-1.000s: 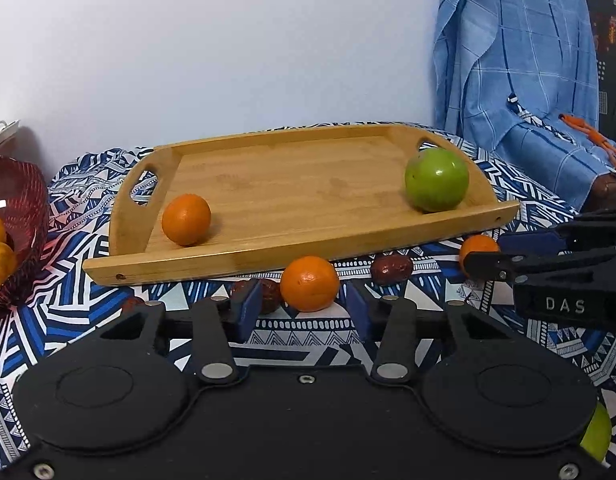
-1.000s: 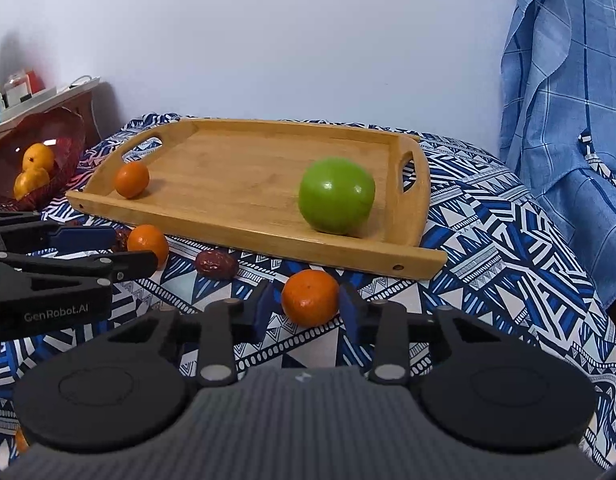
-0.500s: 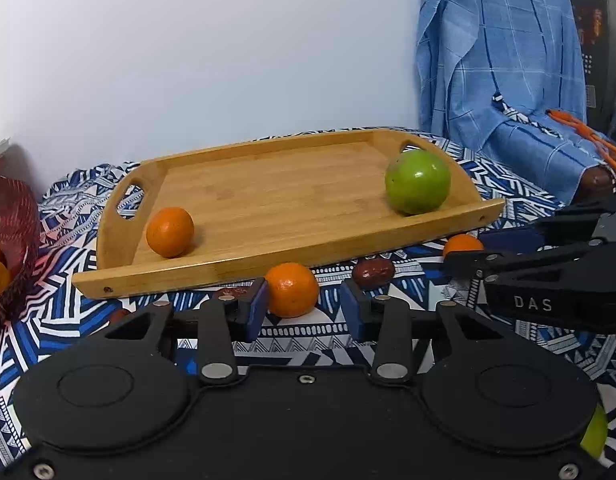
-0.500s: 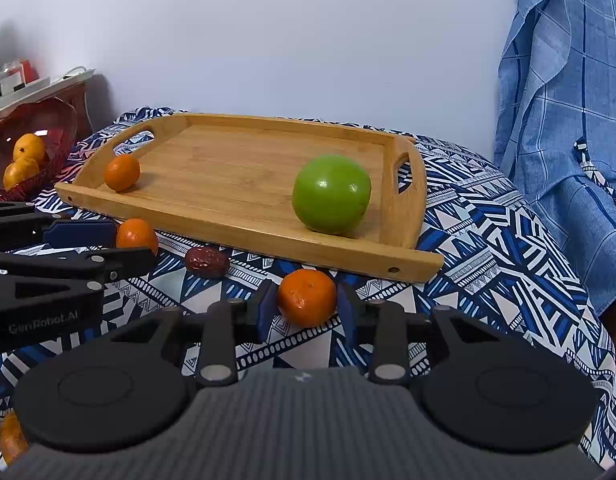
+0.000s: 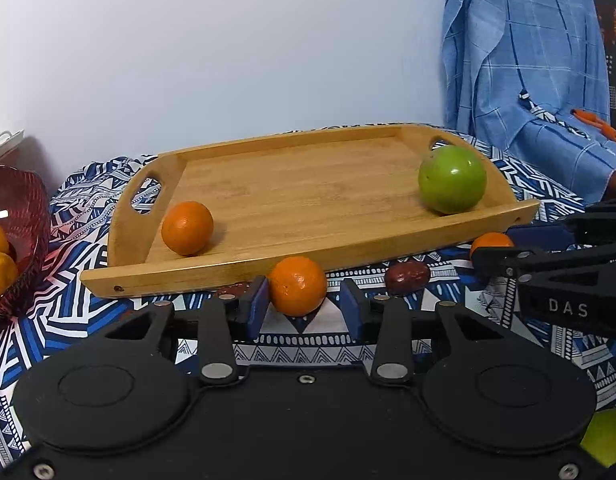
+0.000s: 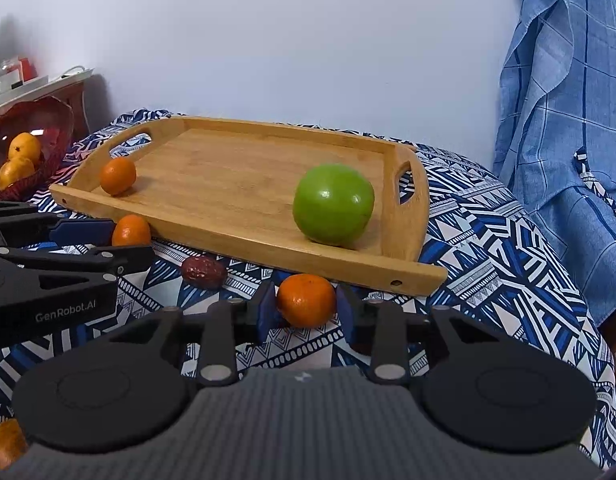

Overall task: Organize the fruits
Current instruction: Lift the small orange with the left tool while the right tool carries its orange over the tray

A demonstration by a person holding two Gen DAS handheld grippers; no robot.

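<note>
A wooden tray (image 5: 308, 184) (image 6: 235, 184) holds a green apple (image 5: 452, 179) (image 6: 332, 204) at its right end and a small orange (image 5: 187, 227) (image 6: 117, 175) at its left end. My left gripper (image 5: 303, 304) is open around an orange (image 5: 297, 286) on the cloth; the left pad touches it, the right pad stands apart. My right gripper (image 6: 305, 312) has closed on another orange (image 6: 306, 300) in front of the tray. Each gripper shows in the other's view: the right gripper (image 5: 556, 256), the left gripper (image 6: 67, 248).
A red date (image 5: 407, 278) (image 6: 203, 273) lies on the patterned cloth between the grippers. A red bowl (image 5: 15, 224) (image 6: 31, 128) with yellow fruit stands at the left. A blue checked cloth (image 6: 568, 100) hangs at the right. A green fruit (image 5: 608, 436) lies at the lower right.
My left gripper's jaws have narrowed around its orange. My right gripper has closed onto its orange. Both views have shifted slightly.
</note>
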